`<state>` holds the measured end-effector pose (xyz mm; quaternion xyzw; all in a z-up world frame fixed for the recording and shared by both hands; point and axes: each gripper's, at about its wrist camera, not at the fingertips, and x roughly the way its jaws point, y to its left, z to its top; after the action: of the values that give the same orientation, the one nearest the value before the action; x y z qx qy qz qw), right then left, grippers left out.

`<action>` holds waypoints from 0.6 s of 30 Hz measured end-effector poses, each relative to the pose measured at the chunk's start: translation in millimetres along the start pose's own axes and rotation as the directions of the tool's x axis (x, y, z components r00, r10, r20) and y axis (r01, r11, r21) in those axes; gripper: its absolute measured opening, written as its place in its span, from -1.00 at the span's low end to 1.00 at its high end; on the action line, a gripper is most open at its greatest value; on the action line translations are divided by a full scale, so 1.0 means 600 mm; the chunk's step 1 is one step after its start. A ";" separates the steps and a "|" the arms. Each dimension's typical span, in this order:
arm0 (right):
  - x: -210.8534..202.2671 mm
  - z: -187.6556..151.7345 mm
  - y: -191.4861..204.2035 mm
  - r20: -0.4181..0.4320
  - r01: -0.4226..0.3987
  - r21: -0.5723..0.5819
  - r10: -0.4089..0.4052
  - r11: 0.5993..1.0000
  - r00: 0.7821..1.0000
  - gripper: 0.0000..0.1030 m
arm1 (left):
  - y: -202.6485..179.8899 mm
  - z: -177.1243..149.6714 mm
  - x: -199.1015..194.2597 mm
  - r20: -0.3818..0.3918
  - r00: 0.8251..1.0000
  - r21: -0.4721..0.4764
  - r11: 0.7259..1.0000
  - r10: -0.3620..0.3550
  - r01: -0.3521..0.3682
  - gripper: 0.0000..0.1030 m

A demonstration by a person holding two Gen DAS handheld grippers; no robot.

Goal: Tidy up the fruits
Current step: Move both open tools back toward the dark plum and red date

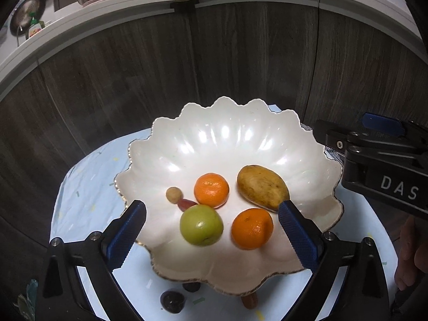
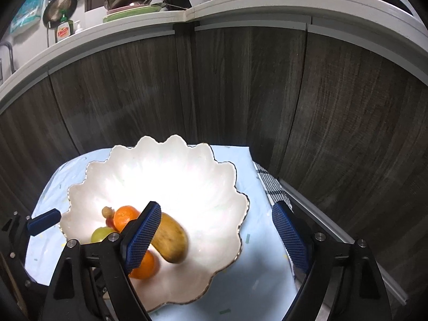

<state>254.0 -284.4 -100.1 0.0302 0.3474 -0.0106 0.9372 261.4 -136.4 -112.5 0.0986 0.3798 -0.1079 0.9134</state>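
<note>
Pearly white ceramic forms the scalloped bowl (image 1: 230,139) that is set on a pale blue cloth (image 1: 88,182), and nearly all the fruit is gathered in its near half. A green apple (image 1: 201,225) is seen at the near left, one orange (image 1: 252,228) at the near right, a second orange (image 1: 211,190) just behind them, and a yellow-brown mango (image 1: 262,187) to the far right. A small tan fruit (image 1: 174,194) and a red one (image 1: 187,203) are tucked to the left of the far orange.

The step in hand is judged to be a release: both grippers are parted and nothing is carried. The left gripper (image 1: 212,236) is held wide apart over the near rim, with the apple and the near orange lying between its blue fingers (image 1: 125,236) but untouched by them. The right gripper (image 2: 216,238) is likewise spread and empty; its left finger is seen in front of the mango in its own view, though contact cannot be confirmed.

A dark round item (image 1: 172,301) and an orange-red piece (image 1: 249,300) are left on the cloth at the near edge, below the bowl. Should these be fruit, a reach towards them, a careful closing and a lift over the rim would be called for next.
</note>
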 end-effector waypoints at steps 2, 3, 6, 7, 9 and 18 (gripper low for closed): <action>-0.008 -0.001 0.002 0.005 0.003 0.002 -0.003 1.000 1.000 0.66 | 0.005 -0.002 -0.008 0.004 1.000 -0.006 1.000 0.001 -0.001 0.95; -0.013 -0.002 0.004 0.007 0.003 0.003 -0.003 1.000 1.000 0.66 | 0.007 -0.003 -0.012 0.007 1.000 -0.007 1.000 0.002 -0.001 0.95; -0.026 -0.005 0.008 0.010 0.003 0.010 -0.003 1.000 1.000 0.66 | 0.013 -0.005 -0.025 0.011 1.000 -0.007 1.000 0.006 -0.006 0.95; -0.030 -0.006 0.010 0.011 0.002 0.012 -0.002 1.000 1.000 0.66 | 0.014 -0.006 -0.029 0.012 1.000 -0.007 1.000 0.008 -0.007 0.95; -0.039 -0.007 0.015 0.012 -0.002 0.015 0.001 1.000 1.000 0.66 | 0.019 -0.006 -0.037 0.017 1.000 -0.009 1.000 0.011 -0.011 0.95; -0.075 -0.009 0.032 0.027 -0.002 0.020 0.001 1.000 1.000 0.66 | 0.038 -0.009 -0.077 0.046 0.999 -0.013 1.000 0.021 -0.020 0.95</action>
<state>217.2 -265.1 -74.2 0.0397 0.3343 -0.0139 0.9415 232.1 -107.7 -80.9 0.0941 0.3584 -0.0984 0.9236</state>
